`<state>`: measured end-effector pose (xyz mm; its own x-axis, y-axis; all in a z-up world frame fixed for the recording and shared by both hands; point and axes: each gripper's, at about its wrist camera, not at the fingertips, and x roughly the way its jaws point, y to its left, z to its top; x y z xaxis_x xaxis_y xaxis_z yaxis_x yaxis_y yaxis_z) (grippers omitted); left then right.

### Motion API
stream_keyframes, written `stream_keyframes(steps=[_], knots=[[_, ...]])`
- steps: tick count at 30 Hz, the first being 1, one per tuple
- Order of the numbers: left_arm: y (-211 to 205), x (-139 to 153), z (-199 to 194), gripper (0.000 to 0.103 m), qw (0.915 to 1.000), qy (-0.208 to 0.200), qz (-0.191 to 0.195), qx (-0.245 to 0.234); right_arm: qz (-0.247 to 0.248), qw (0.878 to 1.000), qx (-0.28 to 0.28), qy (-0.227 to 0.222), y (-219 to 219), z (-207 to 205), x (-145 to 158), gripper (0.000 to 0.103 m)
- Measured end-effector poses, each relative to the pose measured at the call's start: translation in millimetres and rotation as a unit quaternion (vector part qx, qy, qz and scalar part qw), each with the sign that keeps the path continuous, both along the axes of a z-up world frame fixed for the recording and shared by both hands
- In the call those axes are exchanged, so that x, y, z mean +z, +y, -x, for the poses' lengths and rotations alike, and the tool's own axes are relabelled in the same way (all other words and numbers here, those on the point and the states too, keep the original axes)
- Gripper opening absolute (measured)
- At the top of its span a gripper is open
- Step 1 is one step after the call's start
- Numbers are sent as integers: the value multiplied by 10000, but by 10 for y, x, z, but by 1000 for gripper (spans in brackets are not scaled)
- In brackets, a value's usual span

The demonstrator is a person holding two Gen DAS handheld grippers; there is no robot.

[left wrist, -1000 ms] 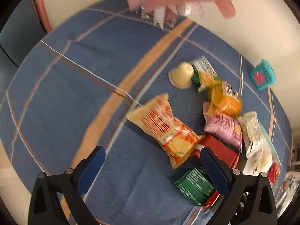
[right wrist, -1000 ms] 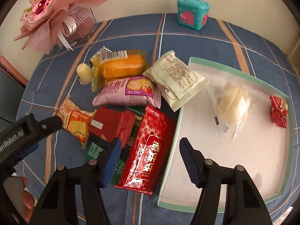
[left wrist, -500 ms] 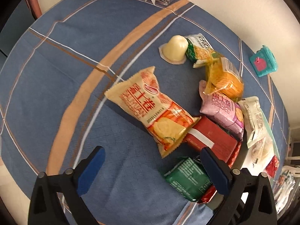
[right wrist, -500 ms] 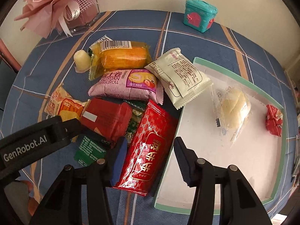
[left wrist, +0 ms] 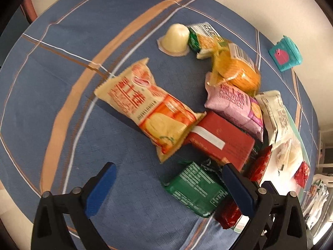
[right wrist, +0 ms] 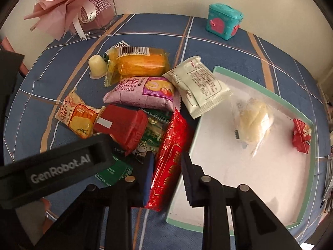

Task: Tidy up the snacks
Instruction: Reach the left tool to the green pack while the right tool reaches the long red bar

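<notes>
My right gripper (right wrist: 168, 175) points down over a long red patterned packet (right wrist: 170, 145) that lies at the left edge of the green-rimmed white tray (right wrist: 260, 83). Its jaws are closing, and both pads touch the packet's sides. My left gripper (left wrist: 167, 166) hangs open above the snack pile, one finger over a green packet (left wrist: 193, 187) and nothing between the pads. The pile holds an orange-yellow roll packet (left wrist: 149, 108), a red box (left wrist: 220, 139), a pink Swiss roll (right wrist: 141, 91), an orange cake (right wrist: 139, 64), a white packet (right wrist: 199, 85) and a jelly cup (right wrist: 96, 65).
Inside the tray lie a bun in clear wrap (right wrist: 252, 120) and a small red packet (right wrist: 301, 135). A teal toy box (right wrist: 224, 20) and a pink bouquet in a glass vase (right wrist: 72, 6) stand at the back of the blue checked tablecloth (left wrist: 62, 83).
My right gripper's jaws have narrowed from wide open onto the red patterned packet. The left gripper has come closer to the pile and lower, still open.
</notes>
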<state>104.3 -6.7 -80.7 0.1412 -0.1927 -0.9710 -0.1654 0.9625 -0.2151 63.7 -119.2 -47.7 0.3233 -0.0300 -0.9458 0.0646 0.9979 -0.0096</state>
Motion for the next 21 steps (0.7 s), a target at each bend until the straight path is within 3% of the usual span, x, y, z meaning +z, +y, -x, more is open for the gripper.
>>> stream_keyframes(steps=[4,7,11,21], knots=[[-155,-49,44,102,9999,48,-66,-104,19,10000,-54,-9,-65,74,55,28],[-298,-82,99,96,9997,109,-149,-139,-37,10000,-84,-4,-124,94,72,27],[-413,-88,161,89,9998,133,-73,-84,-41,10000,-50,7,-146,104,77,26],[-440,-103,334,84,9997,190,130,33,-216,9997,-41,79,-193,126,74,26]])
